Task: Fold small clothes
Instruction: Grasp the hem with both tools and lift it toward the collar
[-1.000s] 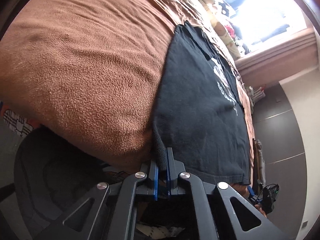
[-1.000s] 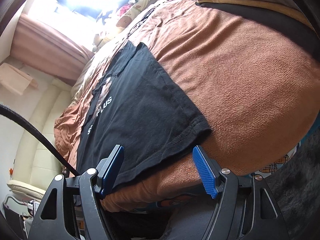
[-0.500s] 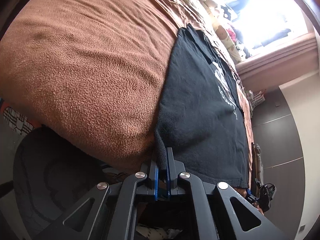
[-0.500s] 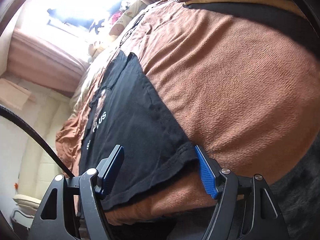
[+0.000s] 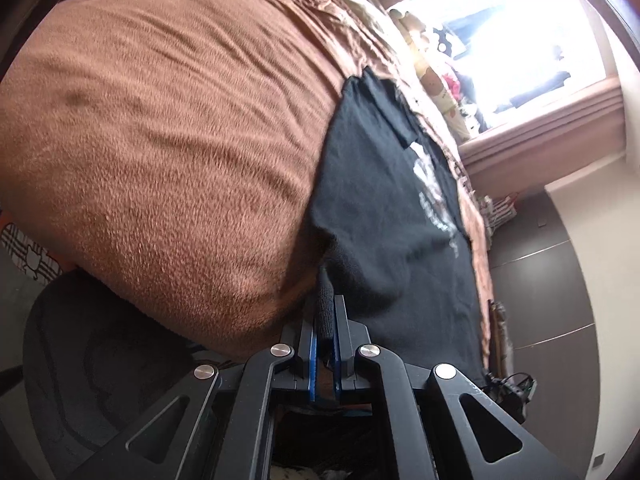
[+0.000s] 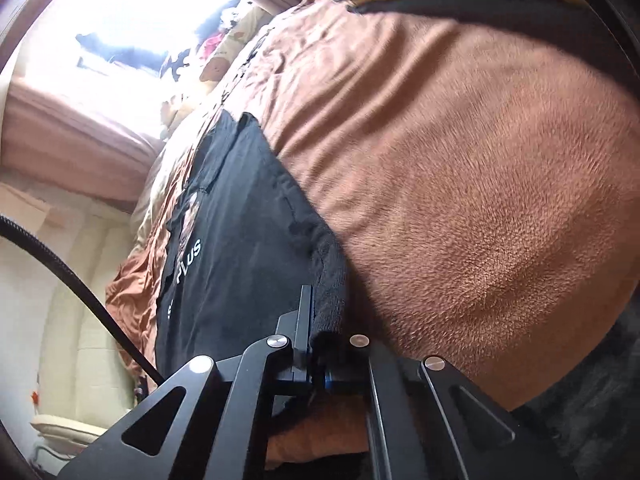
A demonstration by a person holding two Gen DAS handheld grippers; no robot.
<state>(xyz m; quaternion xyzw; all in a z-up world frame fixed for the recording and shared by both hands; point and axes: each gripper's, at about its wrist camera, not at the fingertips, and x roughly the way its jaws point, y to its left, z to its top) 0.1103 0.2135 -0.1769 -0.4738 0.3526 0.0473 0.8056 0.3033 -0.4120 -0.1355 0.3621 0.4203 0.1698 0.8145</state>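
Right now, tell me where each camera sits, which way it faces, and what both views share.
Left wrist: sits on the left claw, looking along its fingers across the brown blanket toward the window; its claw is shut on the black T-shirt hem.
Right wrist: sits on the right claw, facing the same way up the bed; its claw pinches the shirt's other near corner.
Shared: the T-shirt, the blanket, the window.

- Left tool [image 5: 325,336]: matte black linkage arms with triangular cut-outs, round silver screws, thin blue pads on the fingers.
- Right tool [image 6: 320,332]: same black frame, silver screws, blue pads; black braided cable [image 6: 72,276] alongside.
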